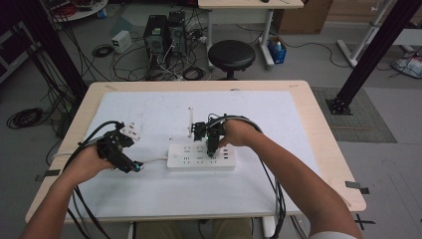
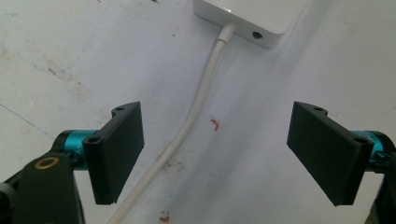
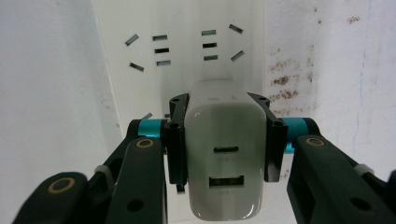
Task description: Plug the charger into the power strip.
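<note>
Right gripper (image 3: pixel 224 140): one, lower middle of the right gripper view, jaws pinching one white charger (image 3: pixel 223 154) by its two flat sides. The charger is a rounded white block; the face turned to the camera carries two ports, a small oval one above a wider rectangular one. In the high view the charger's own body is hidden by the gripper (image 1: pixel 213 144), just right of frame centre.

Power strip (image 1: pixel 201 158): one, white, oblong, lying flat at the centre of the high view, directly under the held charger. Behind the charger in the right gripper view, its face (image 3: pixel 187 51) shows rows of slot openings, all unoccupied there.

Left gripper (image 2: pixel 217 154): one, jaws spread wide with nothing pressed between them, hovering over the strip's white cord (image 2: pixel 201 102). The cord runs from the bottom of the left gripper view up to the strip's end at the top.

White sheet (image 1: pixel 149 184): one, covering most of the wooden table (image 1: pixel 323 149).

Small white adapter (image 1: pixel 131 130): one, left of centre, beyond the left gripper.

Black stool (image 1: pixel 231 55): one, top centre, past the table's far edge.
</note>
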A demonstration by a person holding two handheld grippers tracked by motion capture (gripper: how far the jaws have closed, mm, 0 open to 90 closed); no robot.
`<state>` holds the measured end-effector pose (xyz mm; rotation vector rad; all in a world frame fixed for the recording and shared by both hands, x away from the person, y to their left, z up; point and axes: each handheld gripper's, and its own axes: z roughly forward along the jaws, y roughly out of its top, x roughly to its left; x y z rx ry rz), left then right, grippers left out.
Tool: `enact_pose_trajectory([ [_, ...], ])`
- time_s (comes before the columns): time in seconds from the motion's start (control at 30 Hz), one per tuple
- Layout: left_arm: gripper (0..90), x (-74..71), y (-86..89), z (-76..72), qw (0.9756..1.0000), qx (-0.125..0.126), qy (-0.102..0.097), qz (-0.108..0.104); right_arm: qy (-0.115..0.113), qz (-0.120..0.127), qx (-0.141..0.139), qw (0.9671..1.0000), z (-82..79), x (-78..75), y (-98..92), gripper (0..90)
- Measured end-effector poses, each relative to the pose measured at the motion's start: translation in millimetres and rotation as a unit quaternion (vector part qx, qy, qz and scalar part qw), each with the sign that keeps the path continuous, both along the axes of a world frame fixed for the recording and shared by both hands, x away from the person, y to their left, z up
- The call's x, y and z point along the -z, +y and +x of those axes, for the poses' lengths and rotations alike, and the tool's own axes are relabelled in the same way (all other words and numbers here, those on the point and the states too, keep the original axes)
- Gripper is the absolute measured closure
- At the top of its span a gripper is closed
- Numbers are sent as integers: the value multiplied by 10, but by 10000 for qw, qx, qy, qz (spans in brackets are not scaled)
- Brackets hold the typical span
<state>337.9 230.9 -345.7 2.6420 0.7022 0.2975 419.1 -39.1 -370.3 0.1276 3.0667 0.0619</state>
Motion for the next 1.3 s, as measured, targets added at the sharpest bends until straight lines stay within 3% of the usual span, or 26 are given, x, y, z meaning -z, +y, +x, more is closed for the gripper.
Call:
enact_pose_trajectory([
  [0.2, 188, 6, 48, -6, 9999, -79, -55, -119, 100, 149, 43, 9998, 30, -1, -30, 601],
  [0.27, 188, 7, 78, -12, 9998, -121, -75, -155, 256, 413, 217, 9986, 68, -7, -72, 322],
  [0.3, 188, 8, 89, -13, 9997, -138, -75, -163, 482, 638, 415, 9959, 101, -32, -112, 252],
  [0.33, 187, 9, 104, -14, 9997, -154, -76, -148, 549, 819, 544, 9936, 106, -66, -148, 183],
  [0.37, 188, 18, 106, -20, 9996, -198, -67, -212, 468, 1154, 629, 9902, 123, -133, -218, 180],
  [0.4, 188, 13, 114, -14, 9997, -160, -72, -158, 367, 1338, 823, 9869, 129, -196, -270, 175],
  [0.43, 188, 15, 110, -17, 9996, -185, -77, -197, 237, 1487, 1007, 9835, 141, -254, -318, 101],
  [0.47, 187, 12, 109, -14, 9996, -172, -85, -202, 135, 1610, 1126, 9804, 155, -306, -372, 81],
  [0.5, 188, 4, 107, -14, 9996, -160, -107, -192, 56, 1752, 1237, 9767, 155, -361, -428, 81],
  [0.57, 188, -8, 101, -16, 9996, -139, -128, -207, -151, 1925, 1258, 9731, 143, -446, -540, 81],
  [0.67, 188, -10, 95, -24, 9996, -152, -134, -210, -261, 1703, 1635, 9714, 156, -494, -653, 81],
  [0.7, 188, -12, 97, -25, 9996, -153, -131, -204, -344, 1631, 1651, 9721, 140, -494, -677, 81],
  [0.77, 187, -17, 100, -29, 9996, -146, -124, -204, -281, 1613, 1536, 9745, 107, -512, -711, 81],
  [0.83, 188, -28, 104, -32, 9996, -153, -138, -205, -469, 1553, 1647, 9729, 75, -540, -721, 11],
  [0.9, 187, -45, 111, -39, 9995, -161, -168, -224, -539, 1560, 1717, 9712, 60, -577, -748, 6],
  [1.07, 188, -91, 139, -66, 9991, -231, -256, -261, -736, 1635, 2072, 9617, 11, -677, -860, 6],
  [1.17, 188, -127, 148, -66, 9984, -343, -330, -311, -727, 1655, 2363, 9547, -40, -751, -959, 7],
  [1.23, 187, -158, 149, -71, 9982, -367, -377, -292, -420, 1733, 2261, 9576, -92, -797, -1052, 7],
  [1.27, 187, -170, 149, -77, 9980, -375, -395, -308, -452, 1776, 2309, 9556, -121, -816, -1094, 8],
  [1.3, 187, -180, 149, -79, 9980, -373, -411, -305, -552, 1792, 2473, 9506, -147, -836, -1136, 8],
])
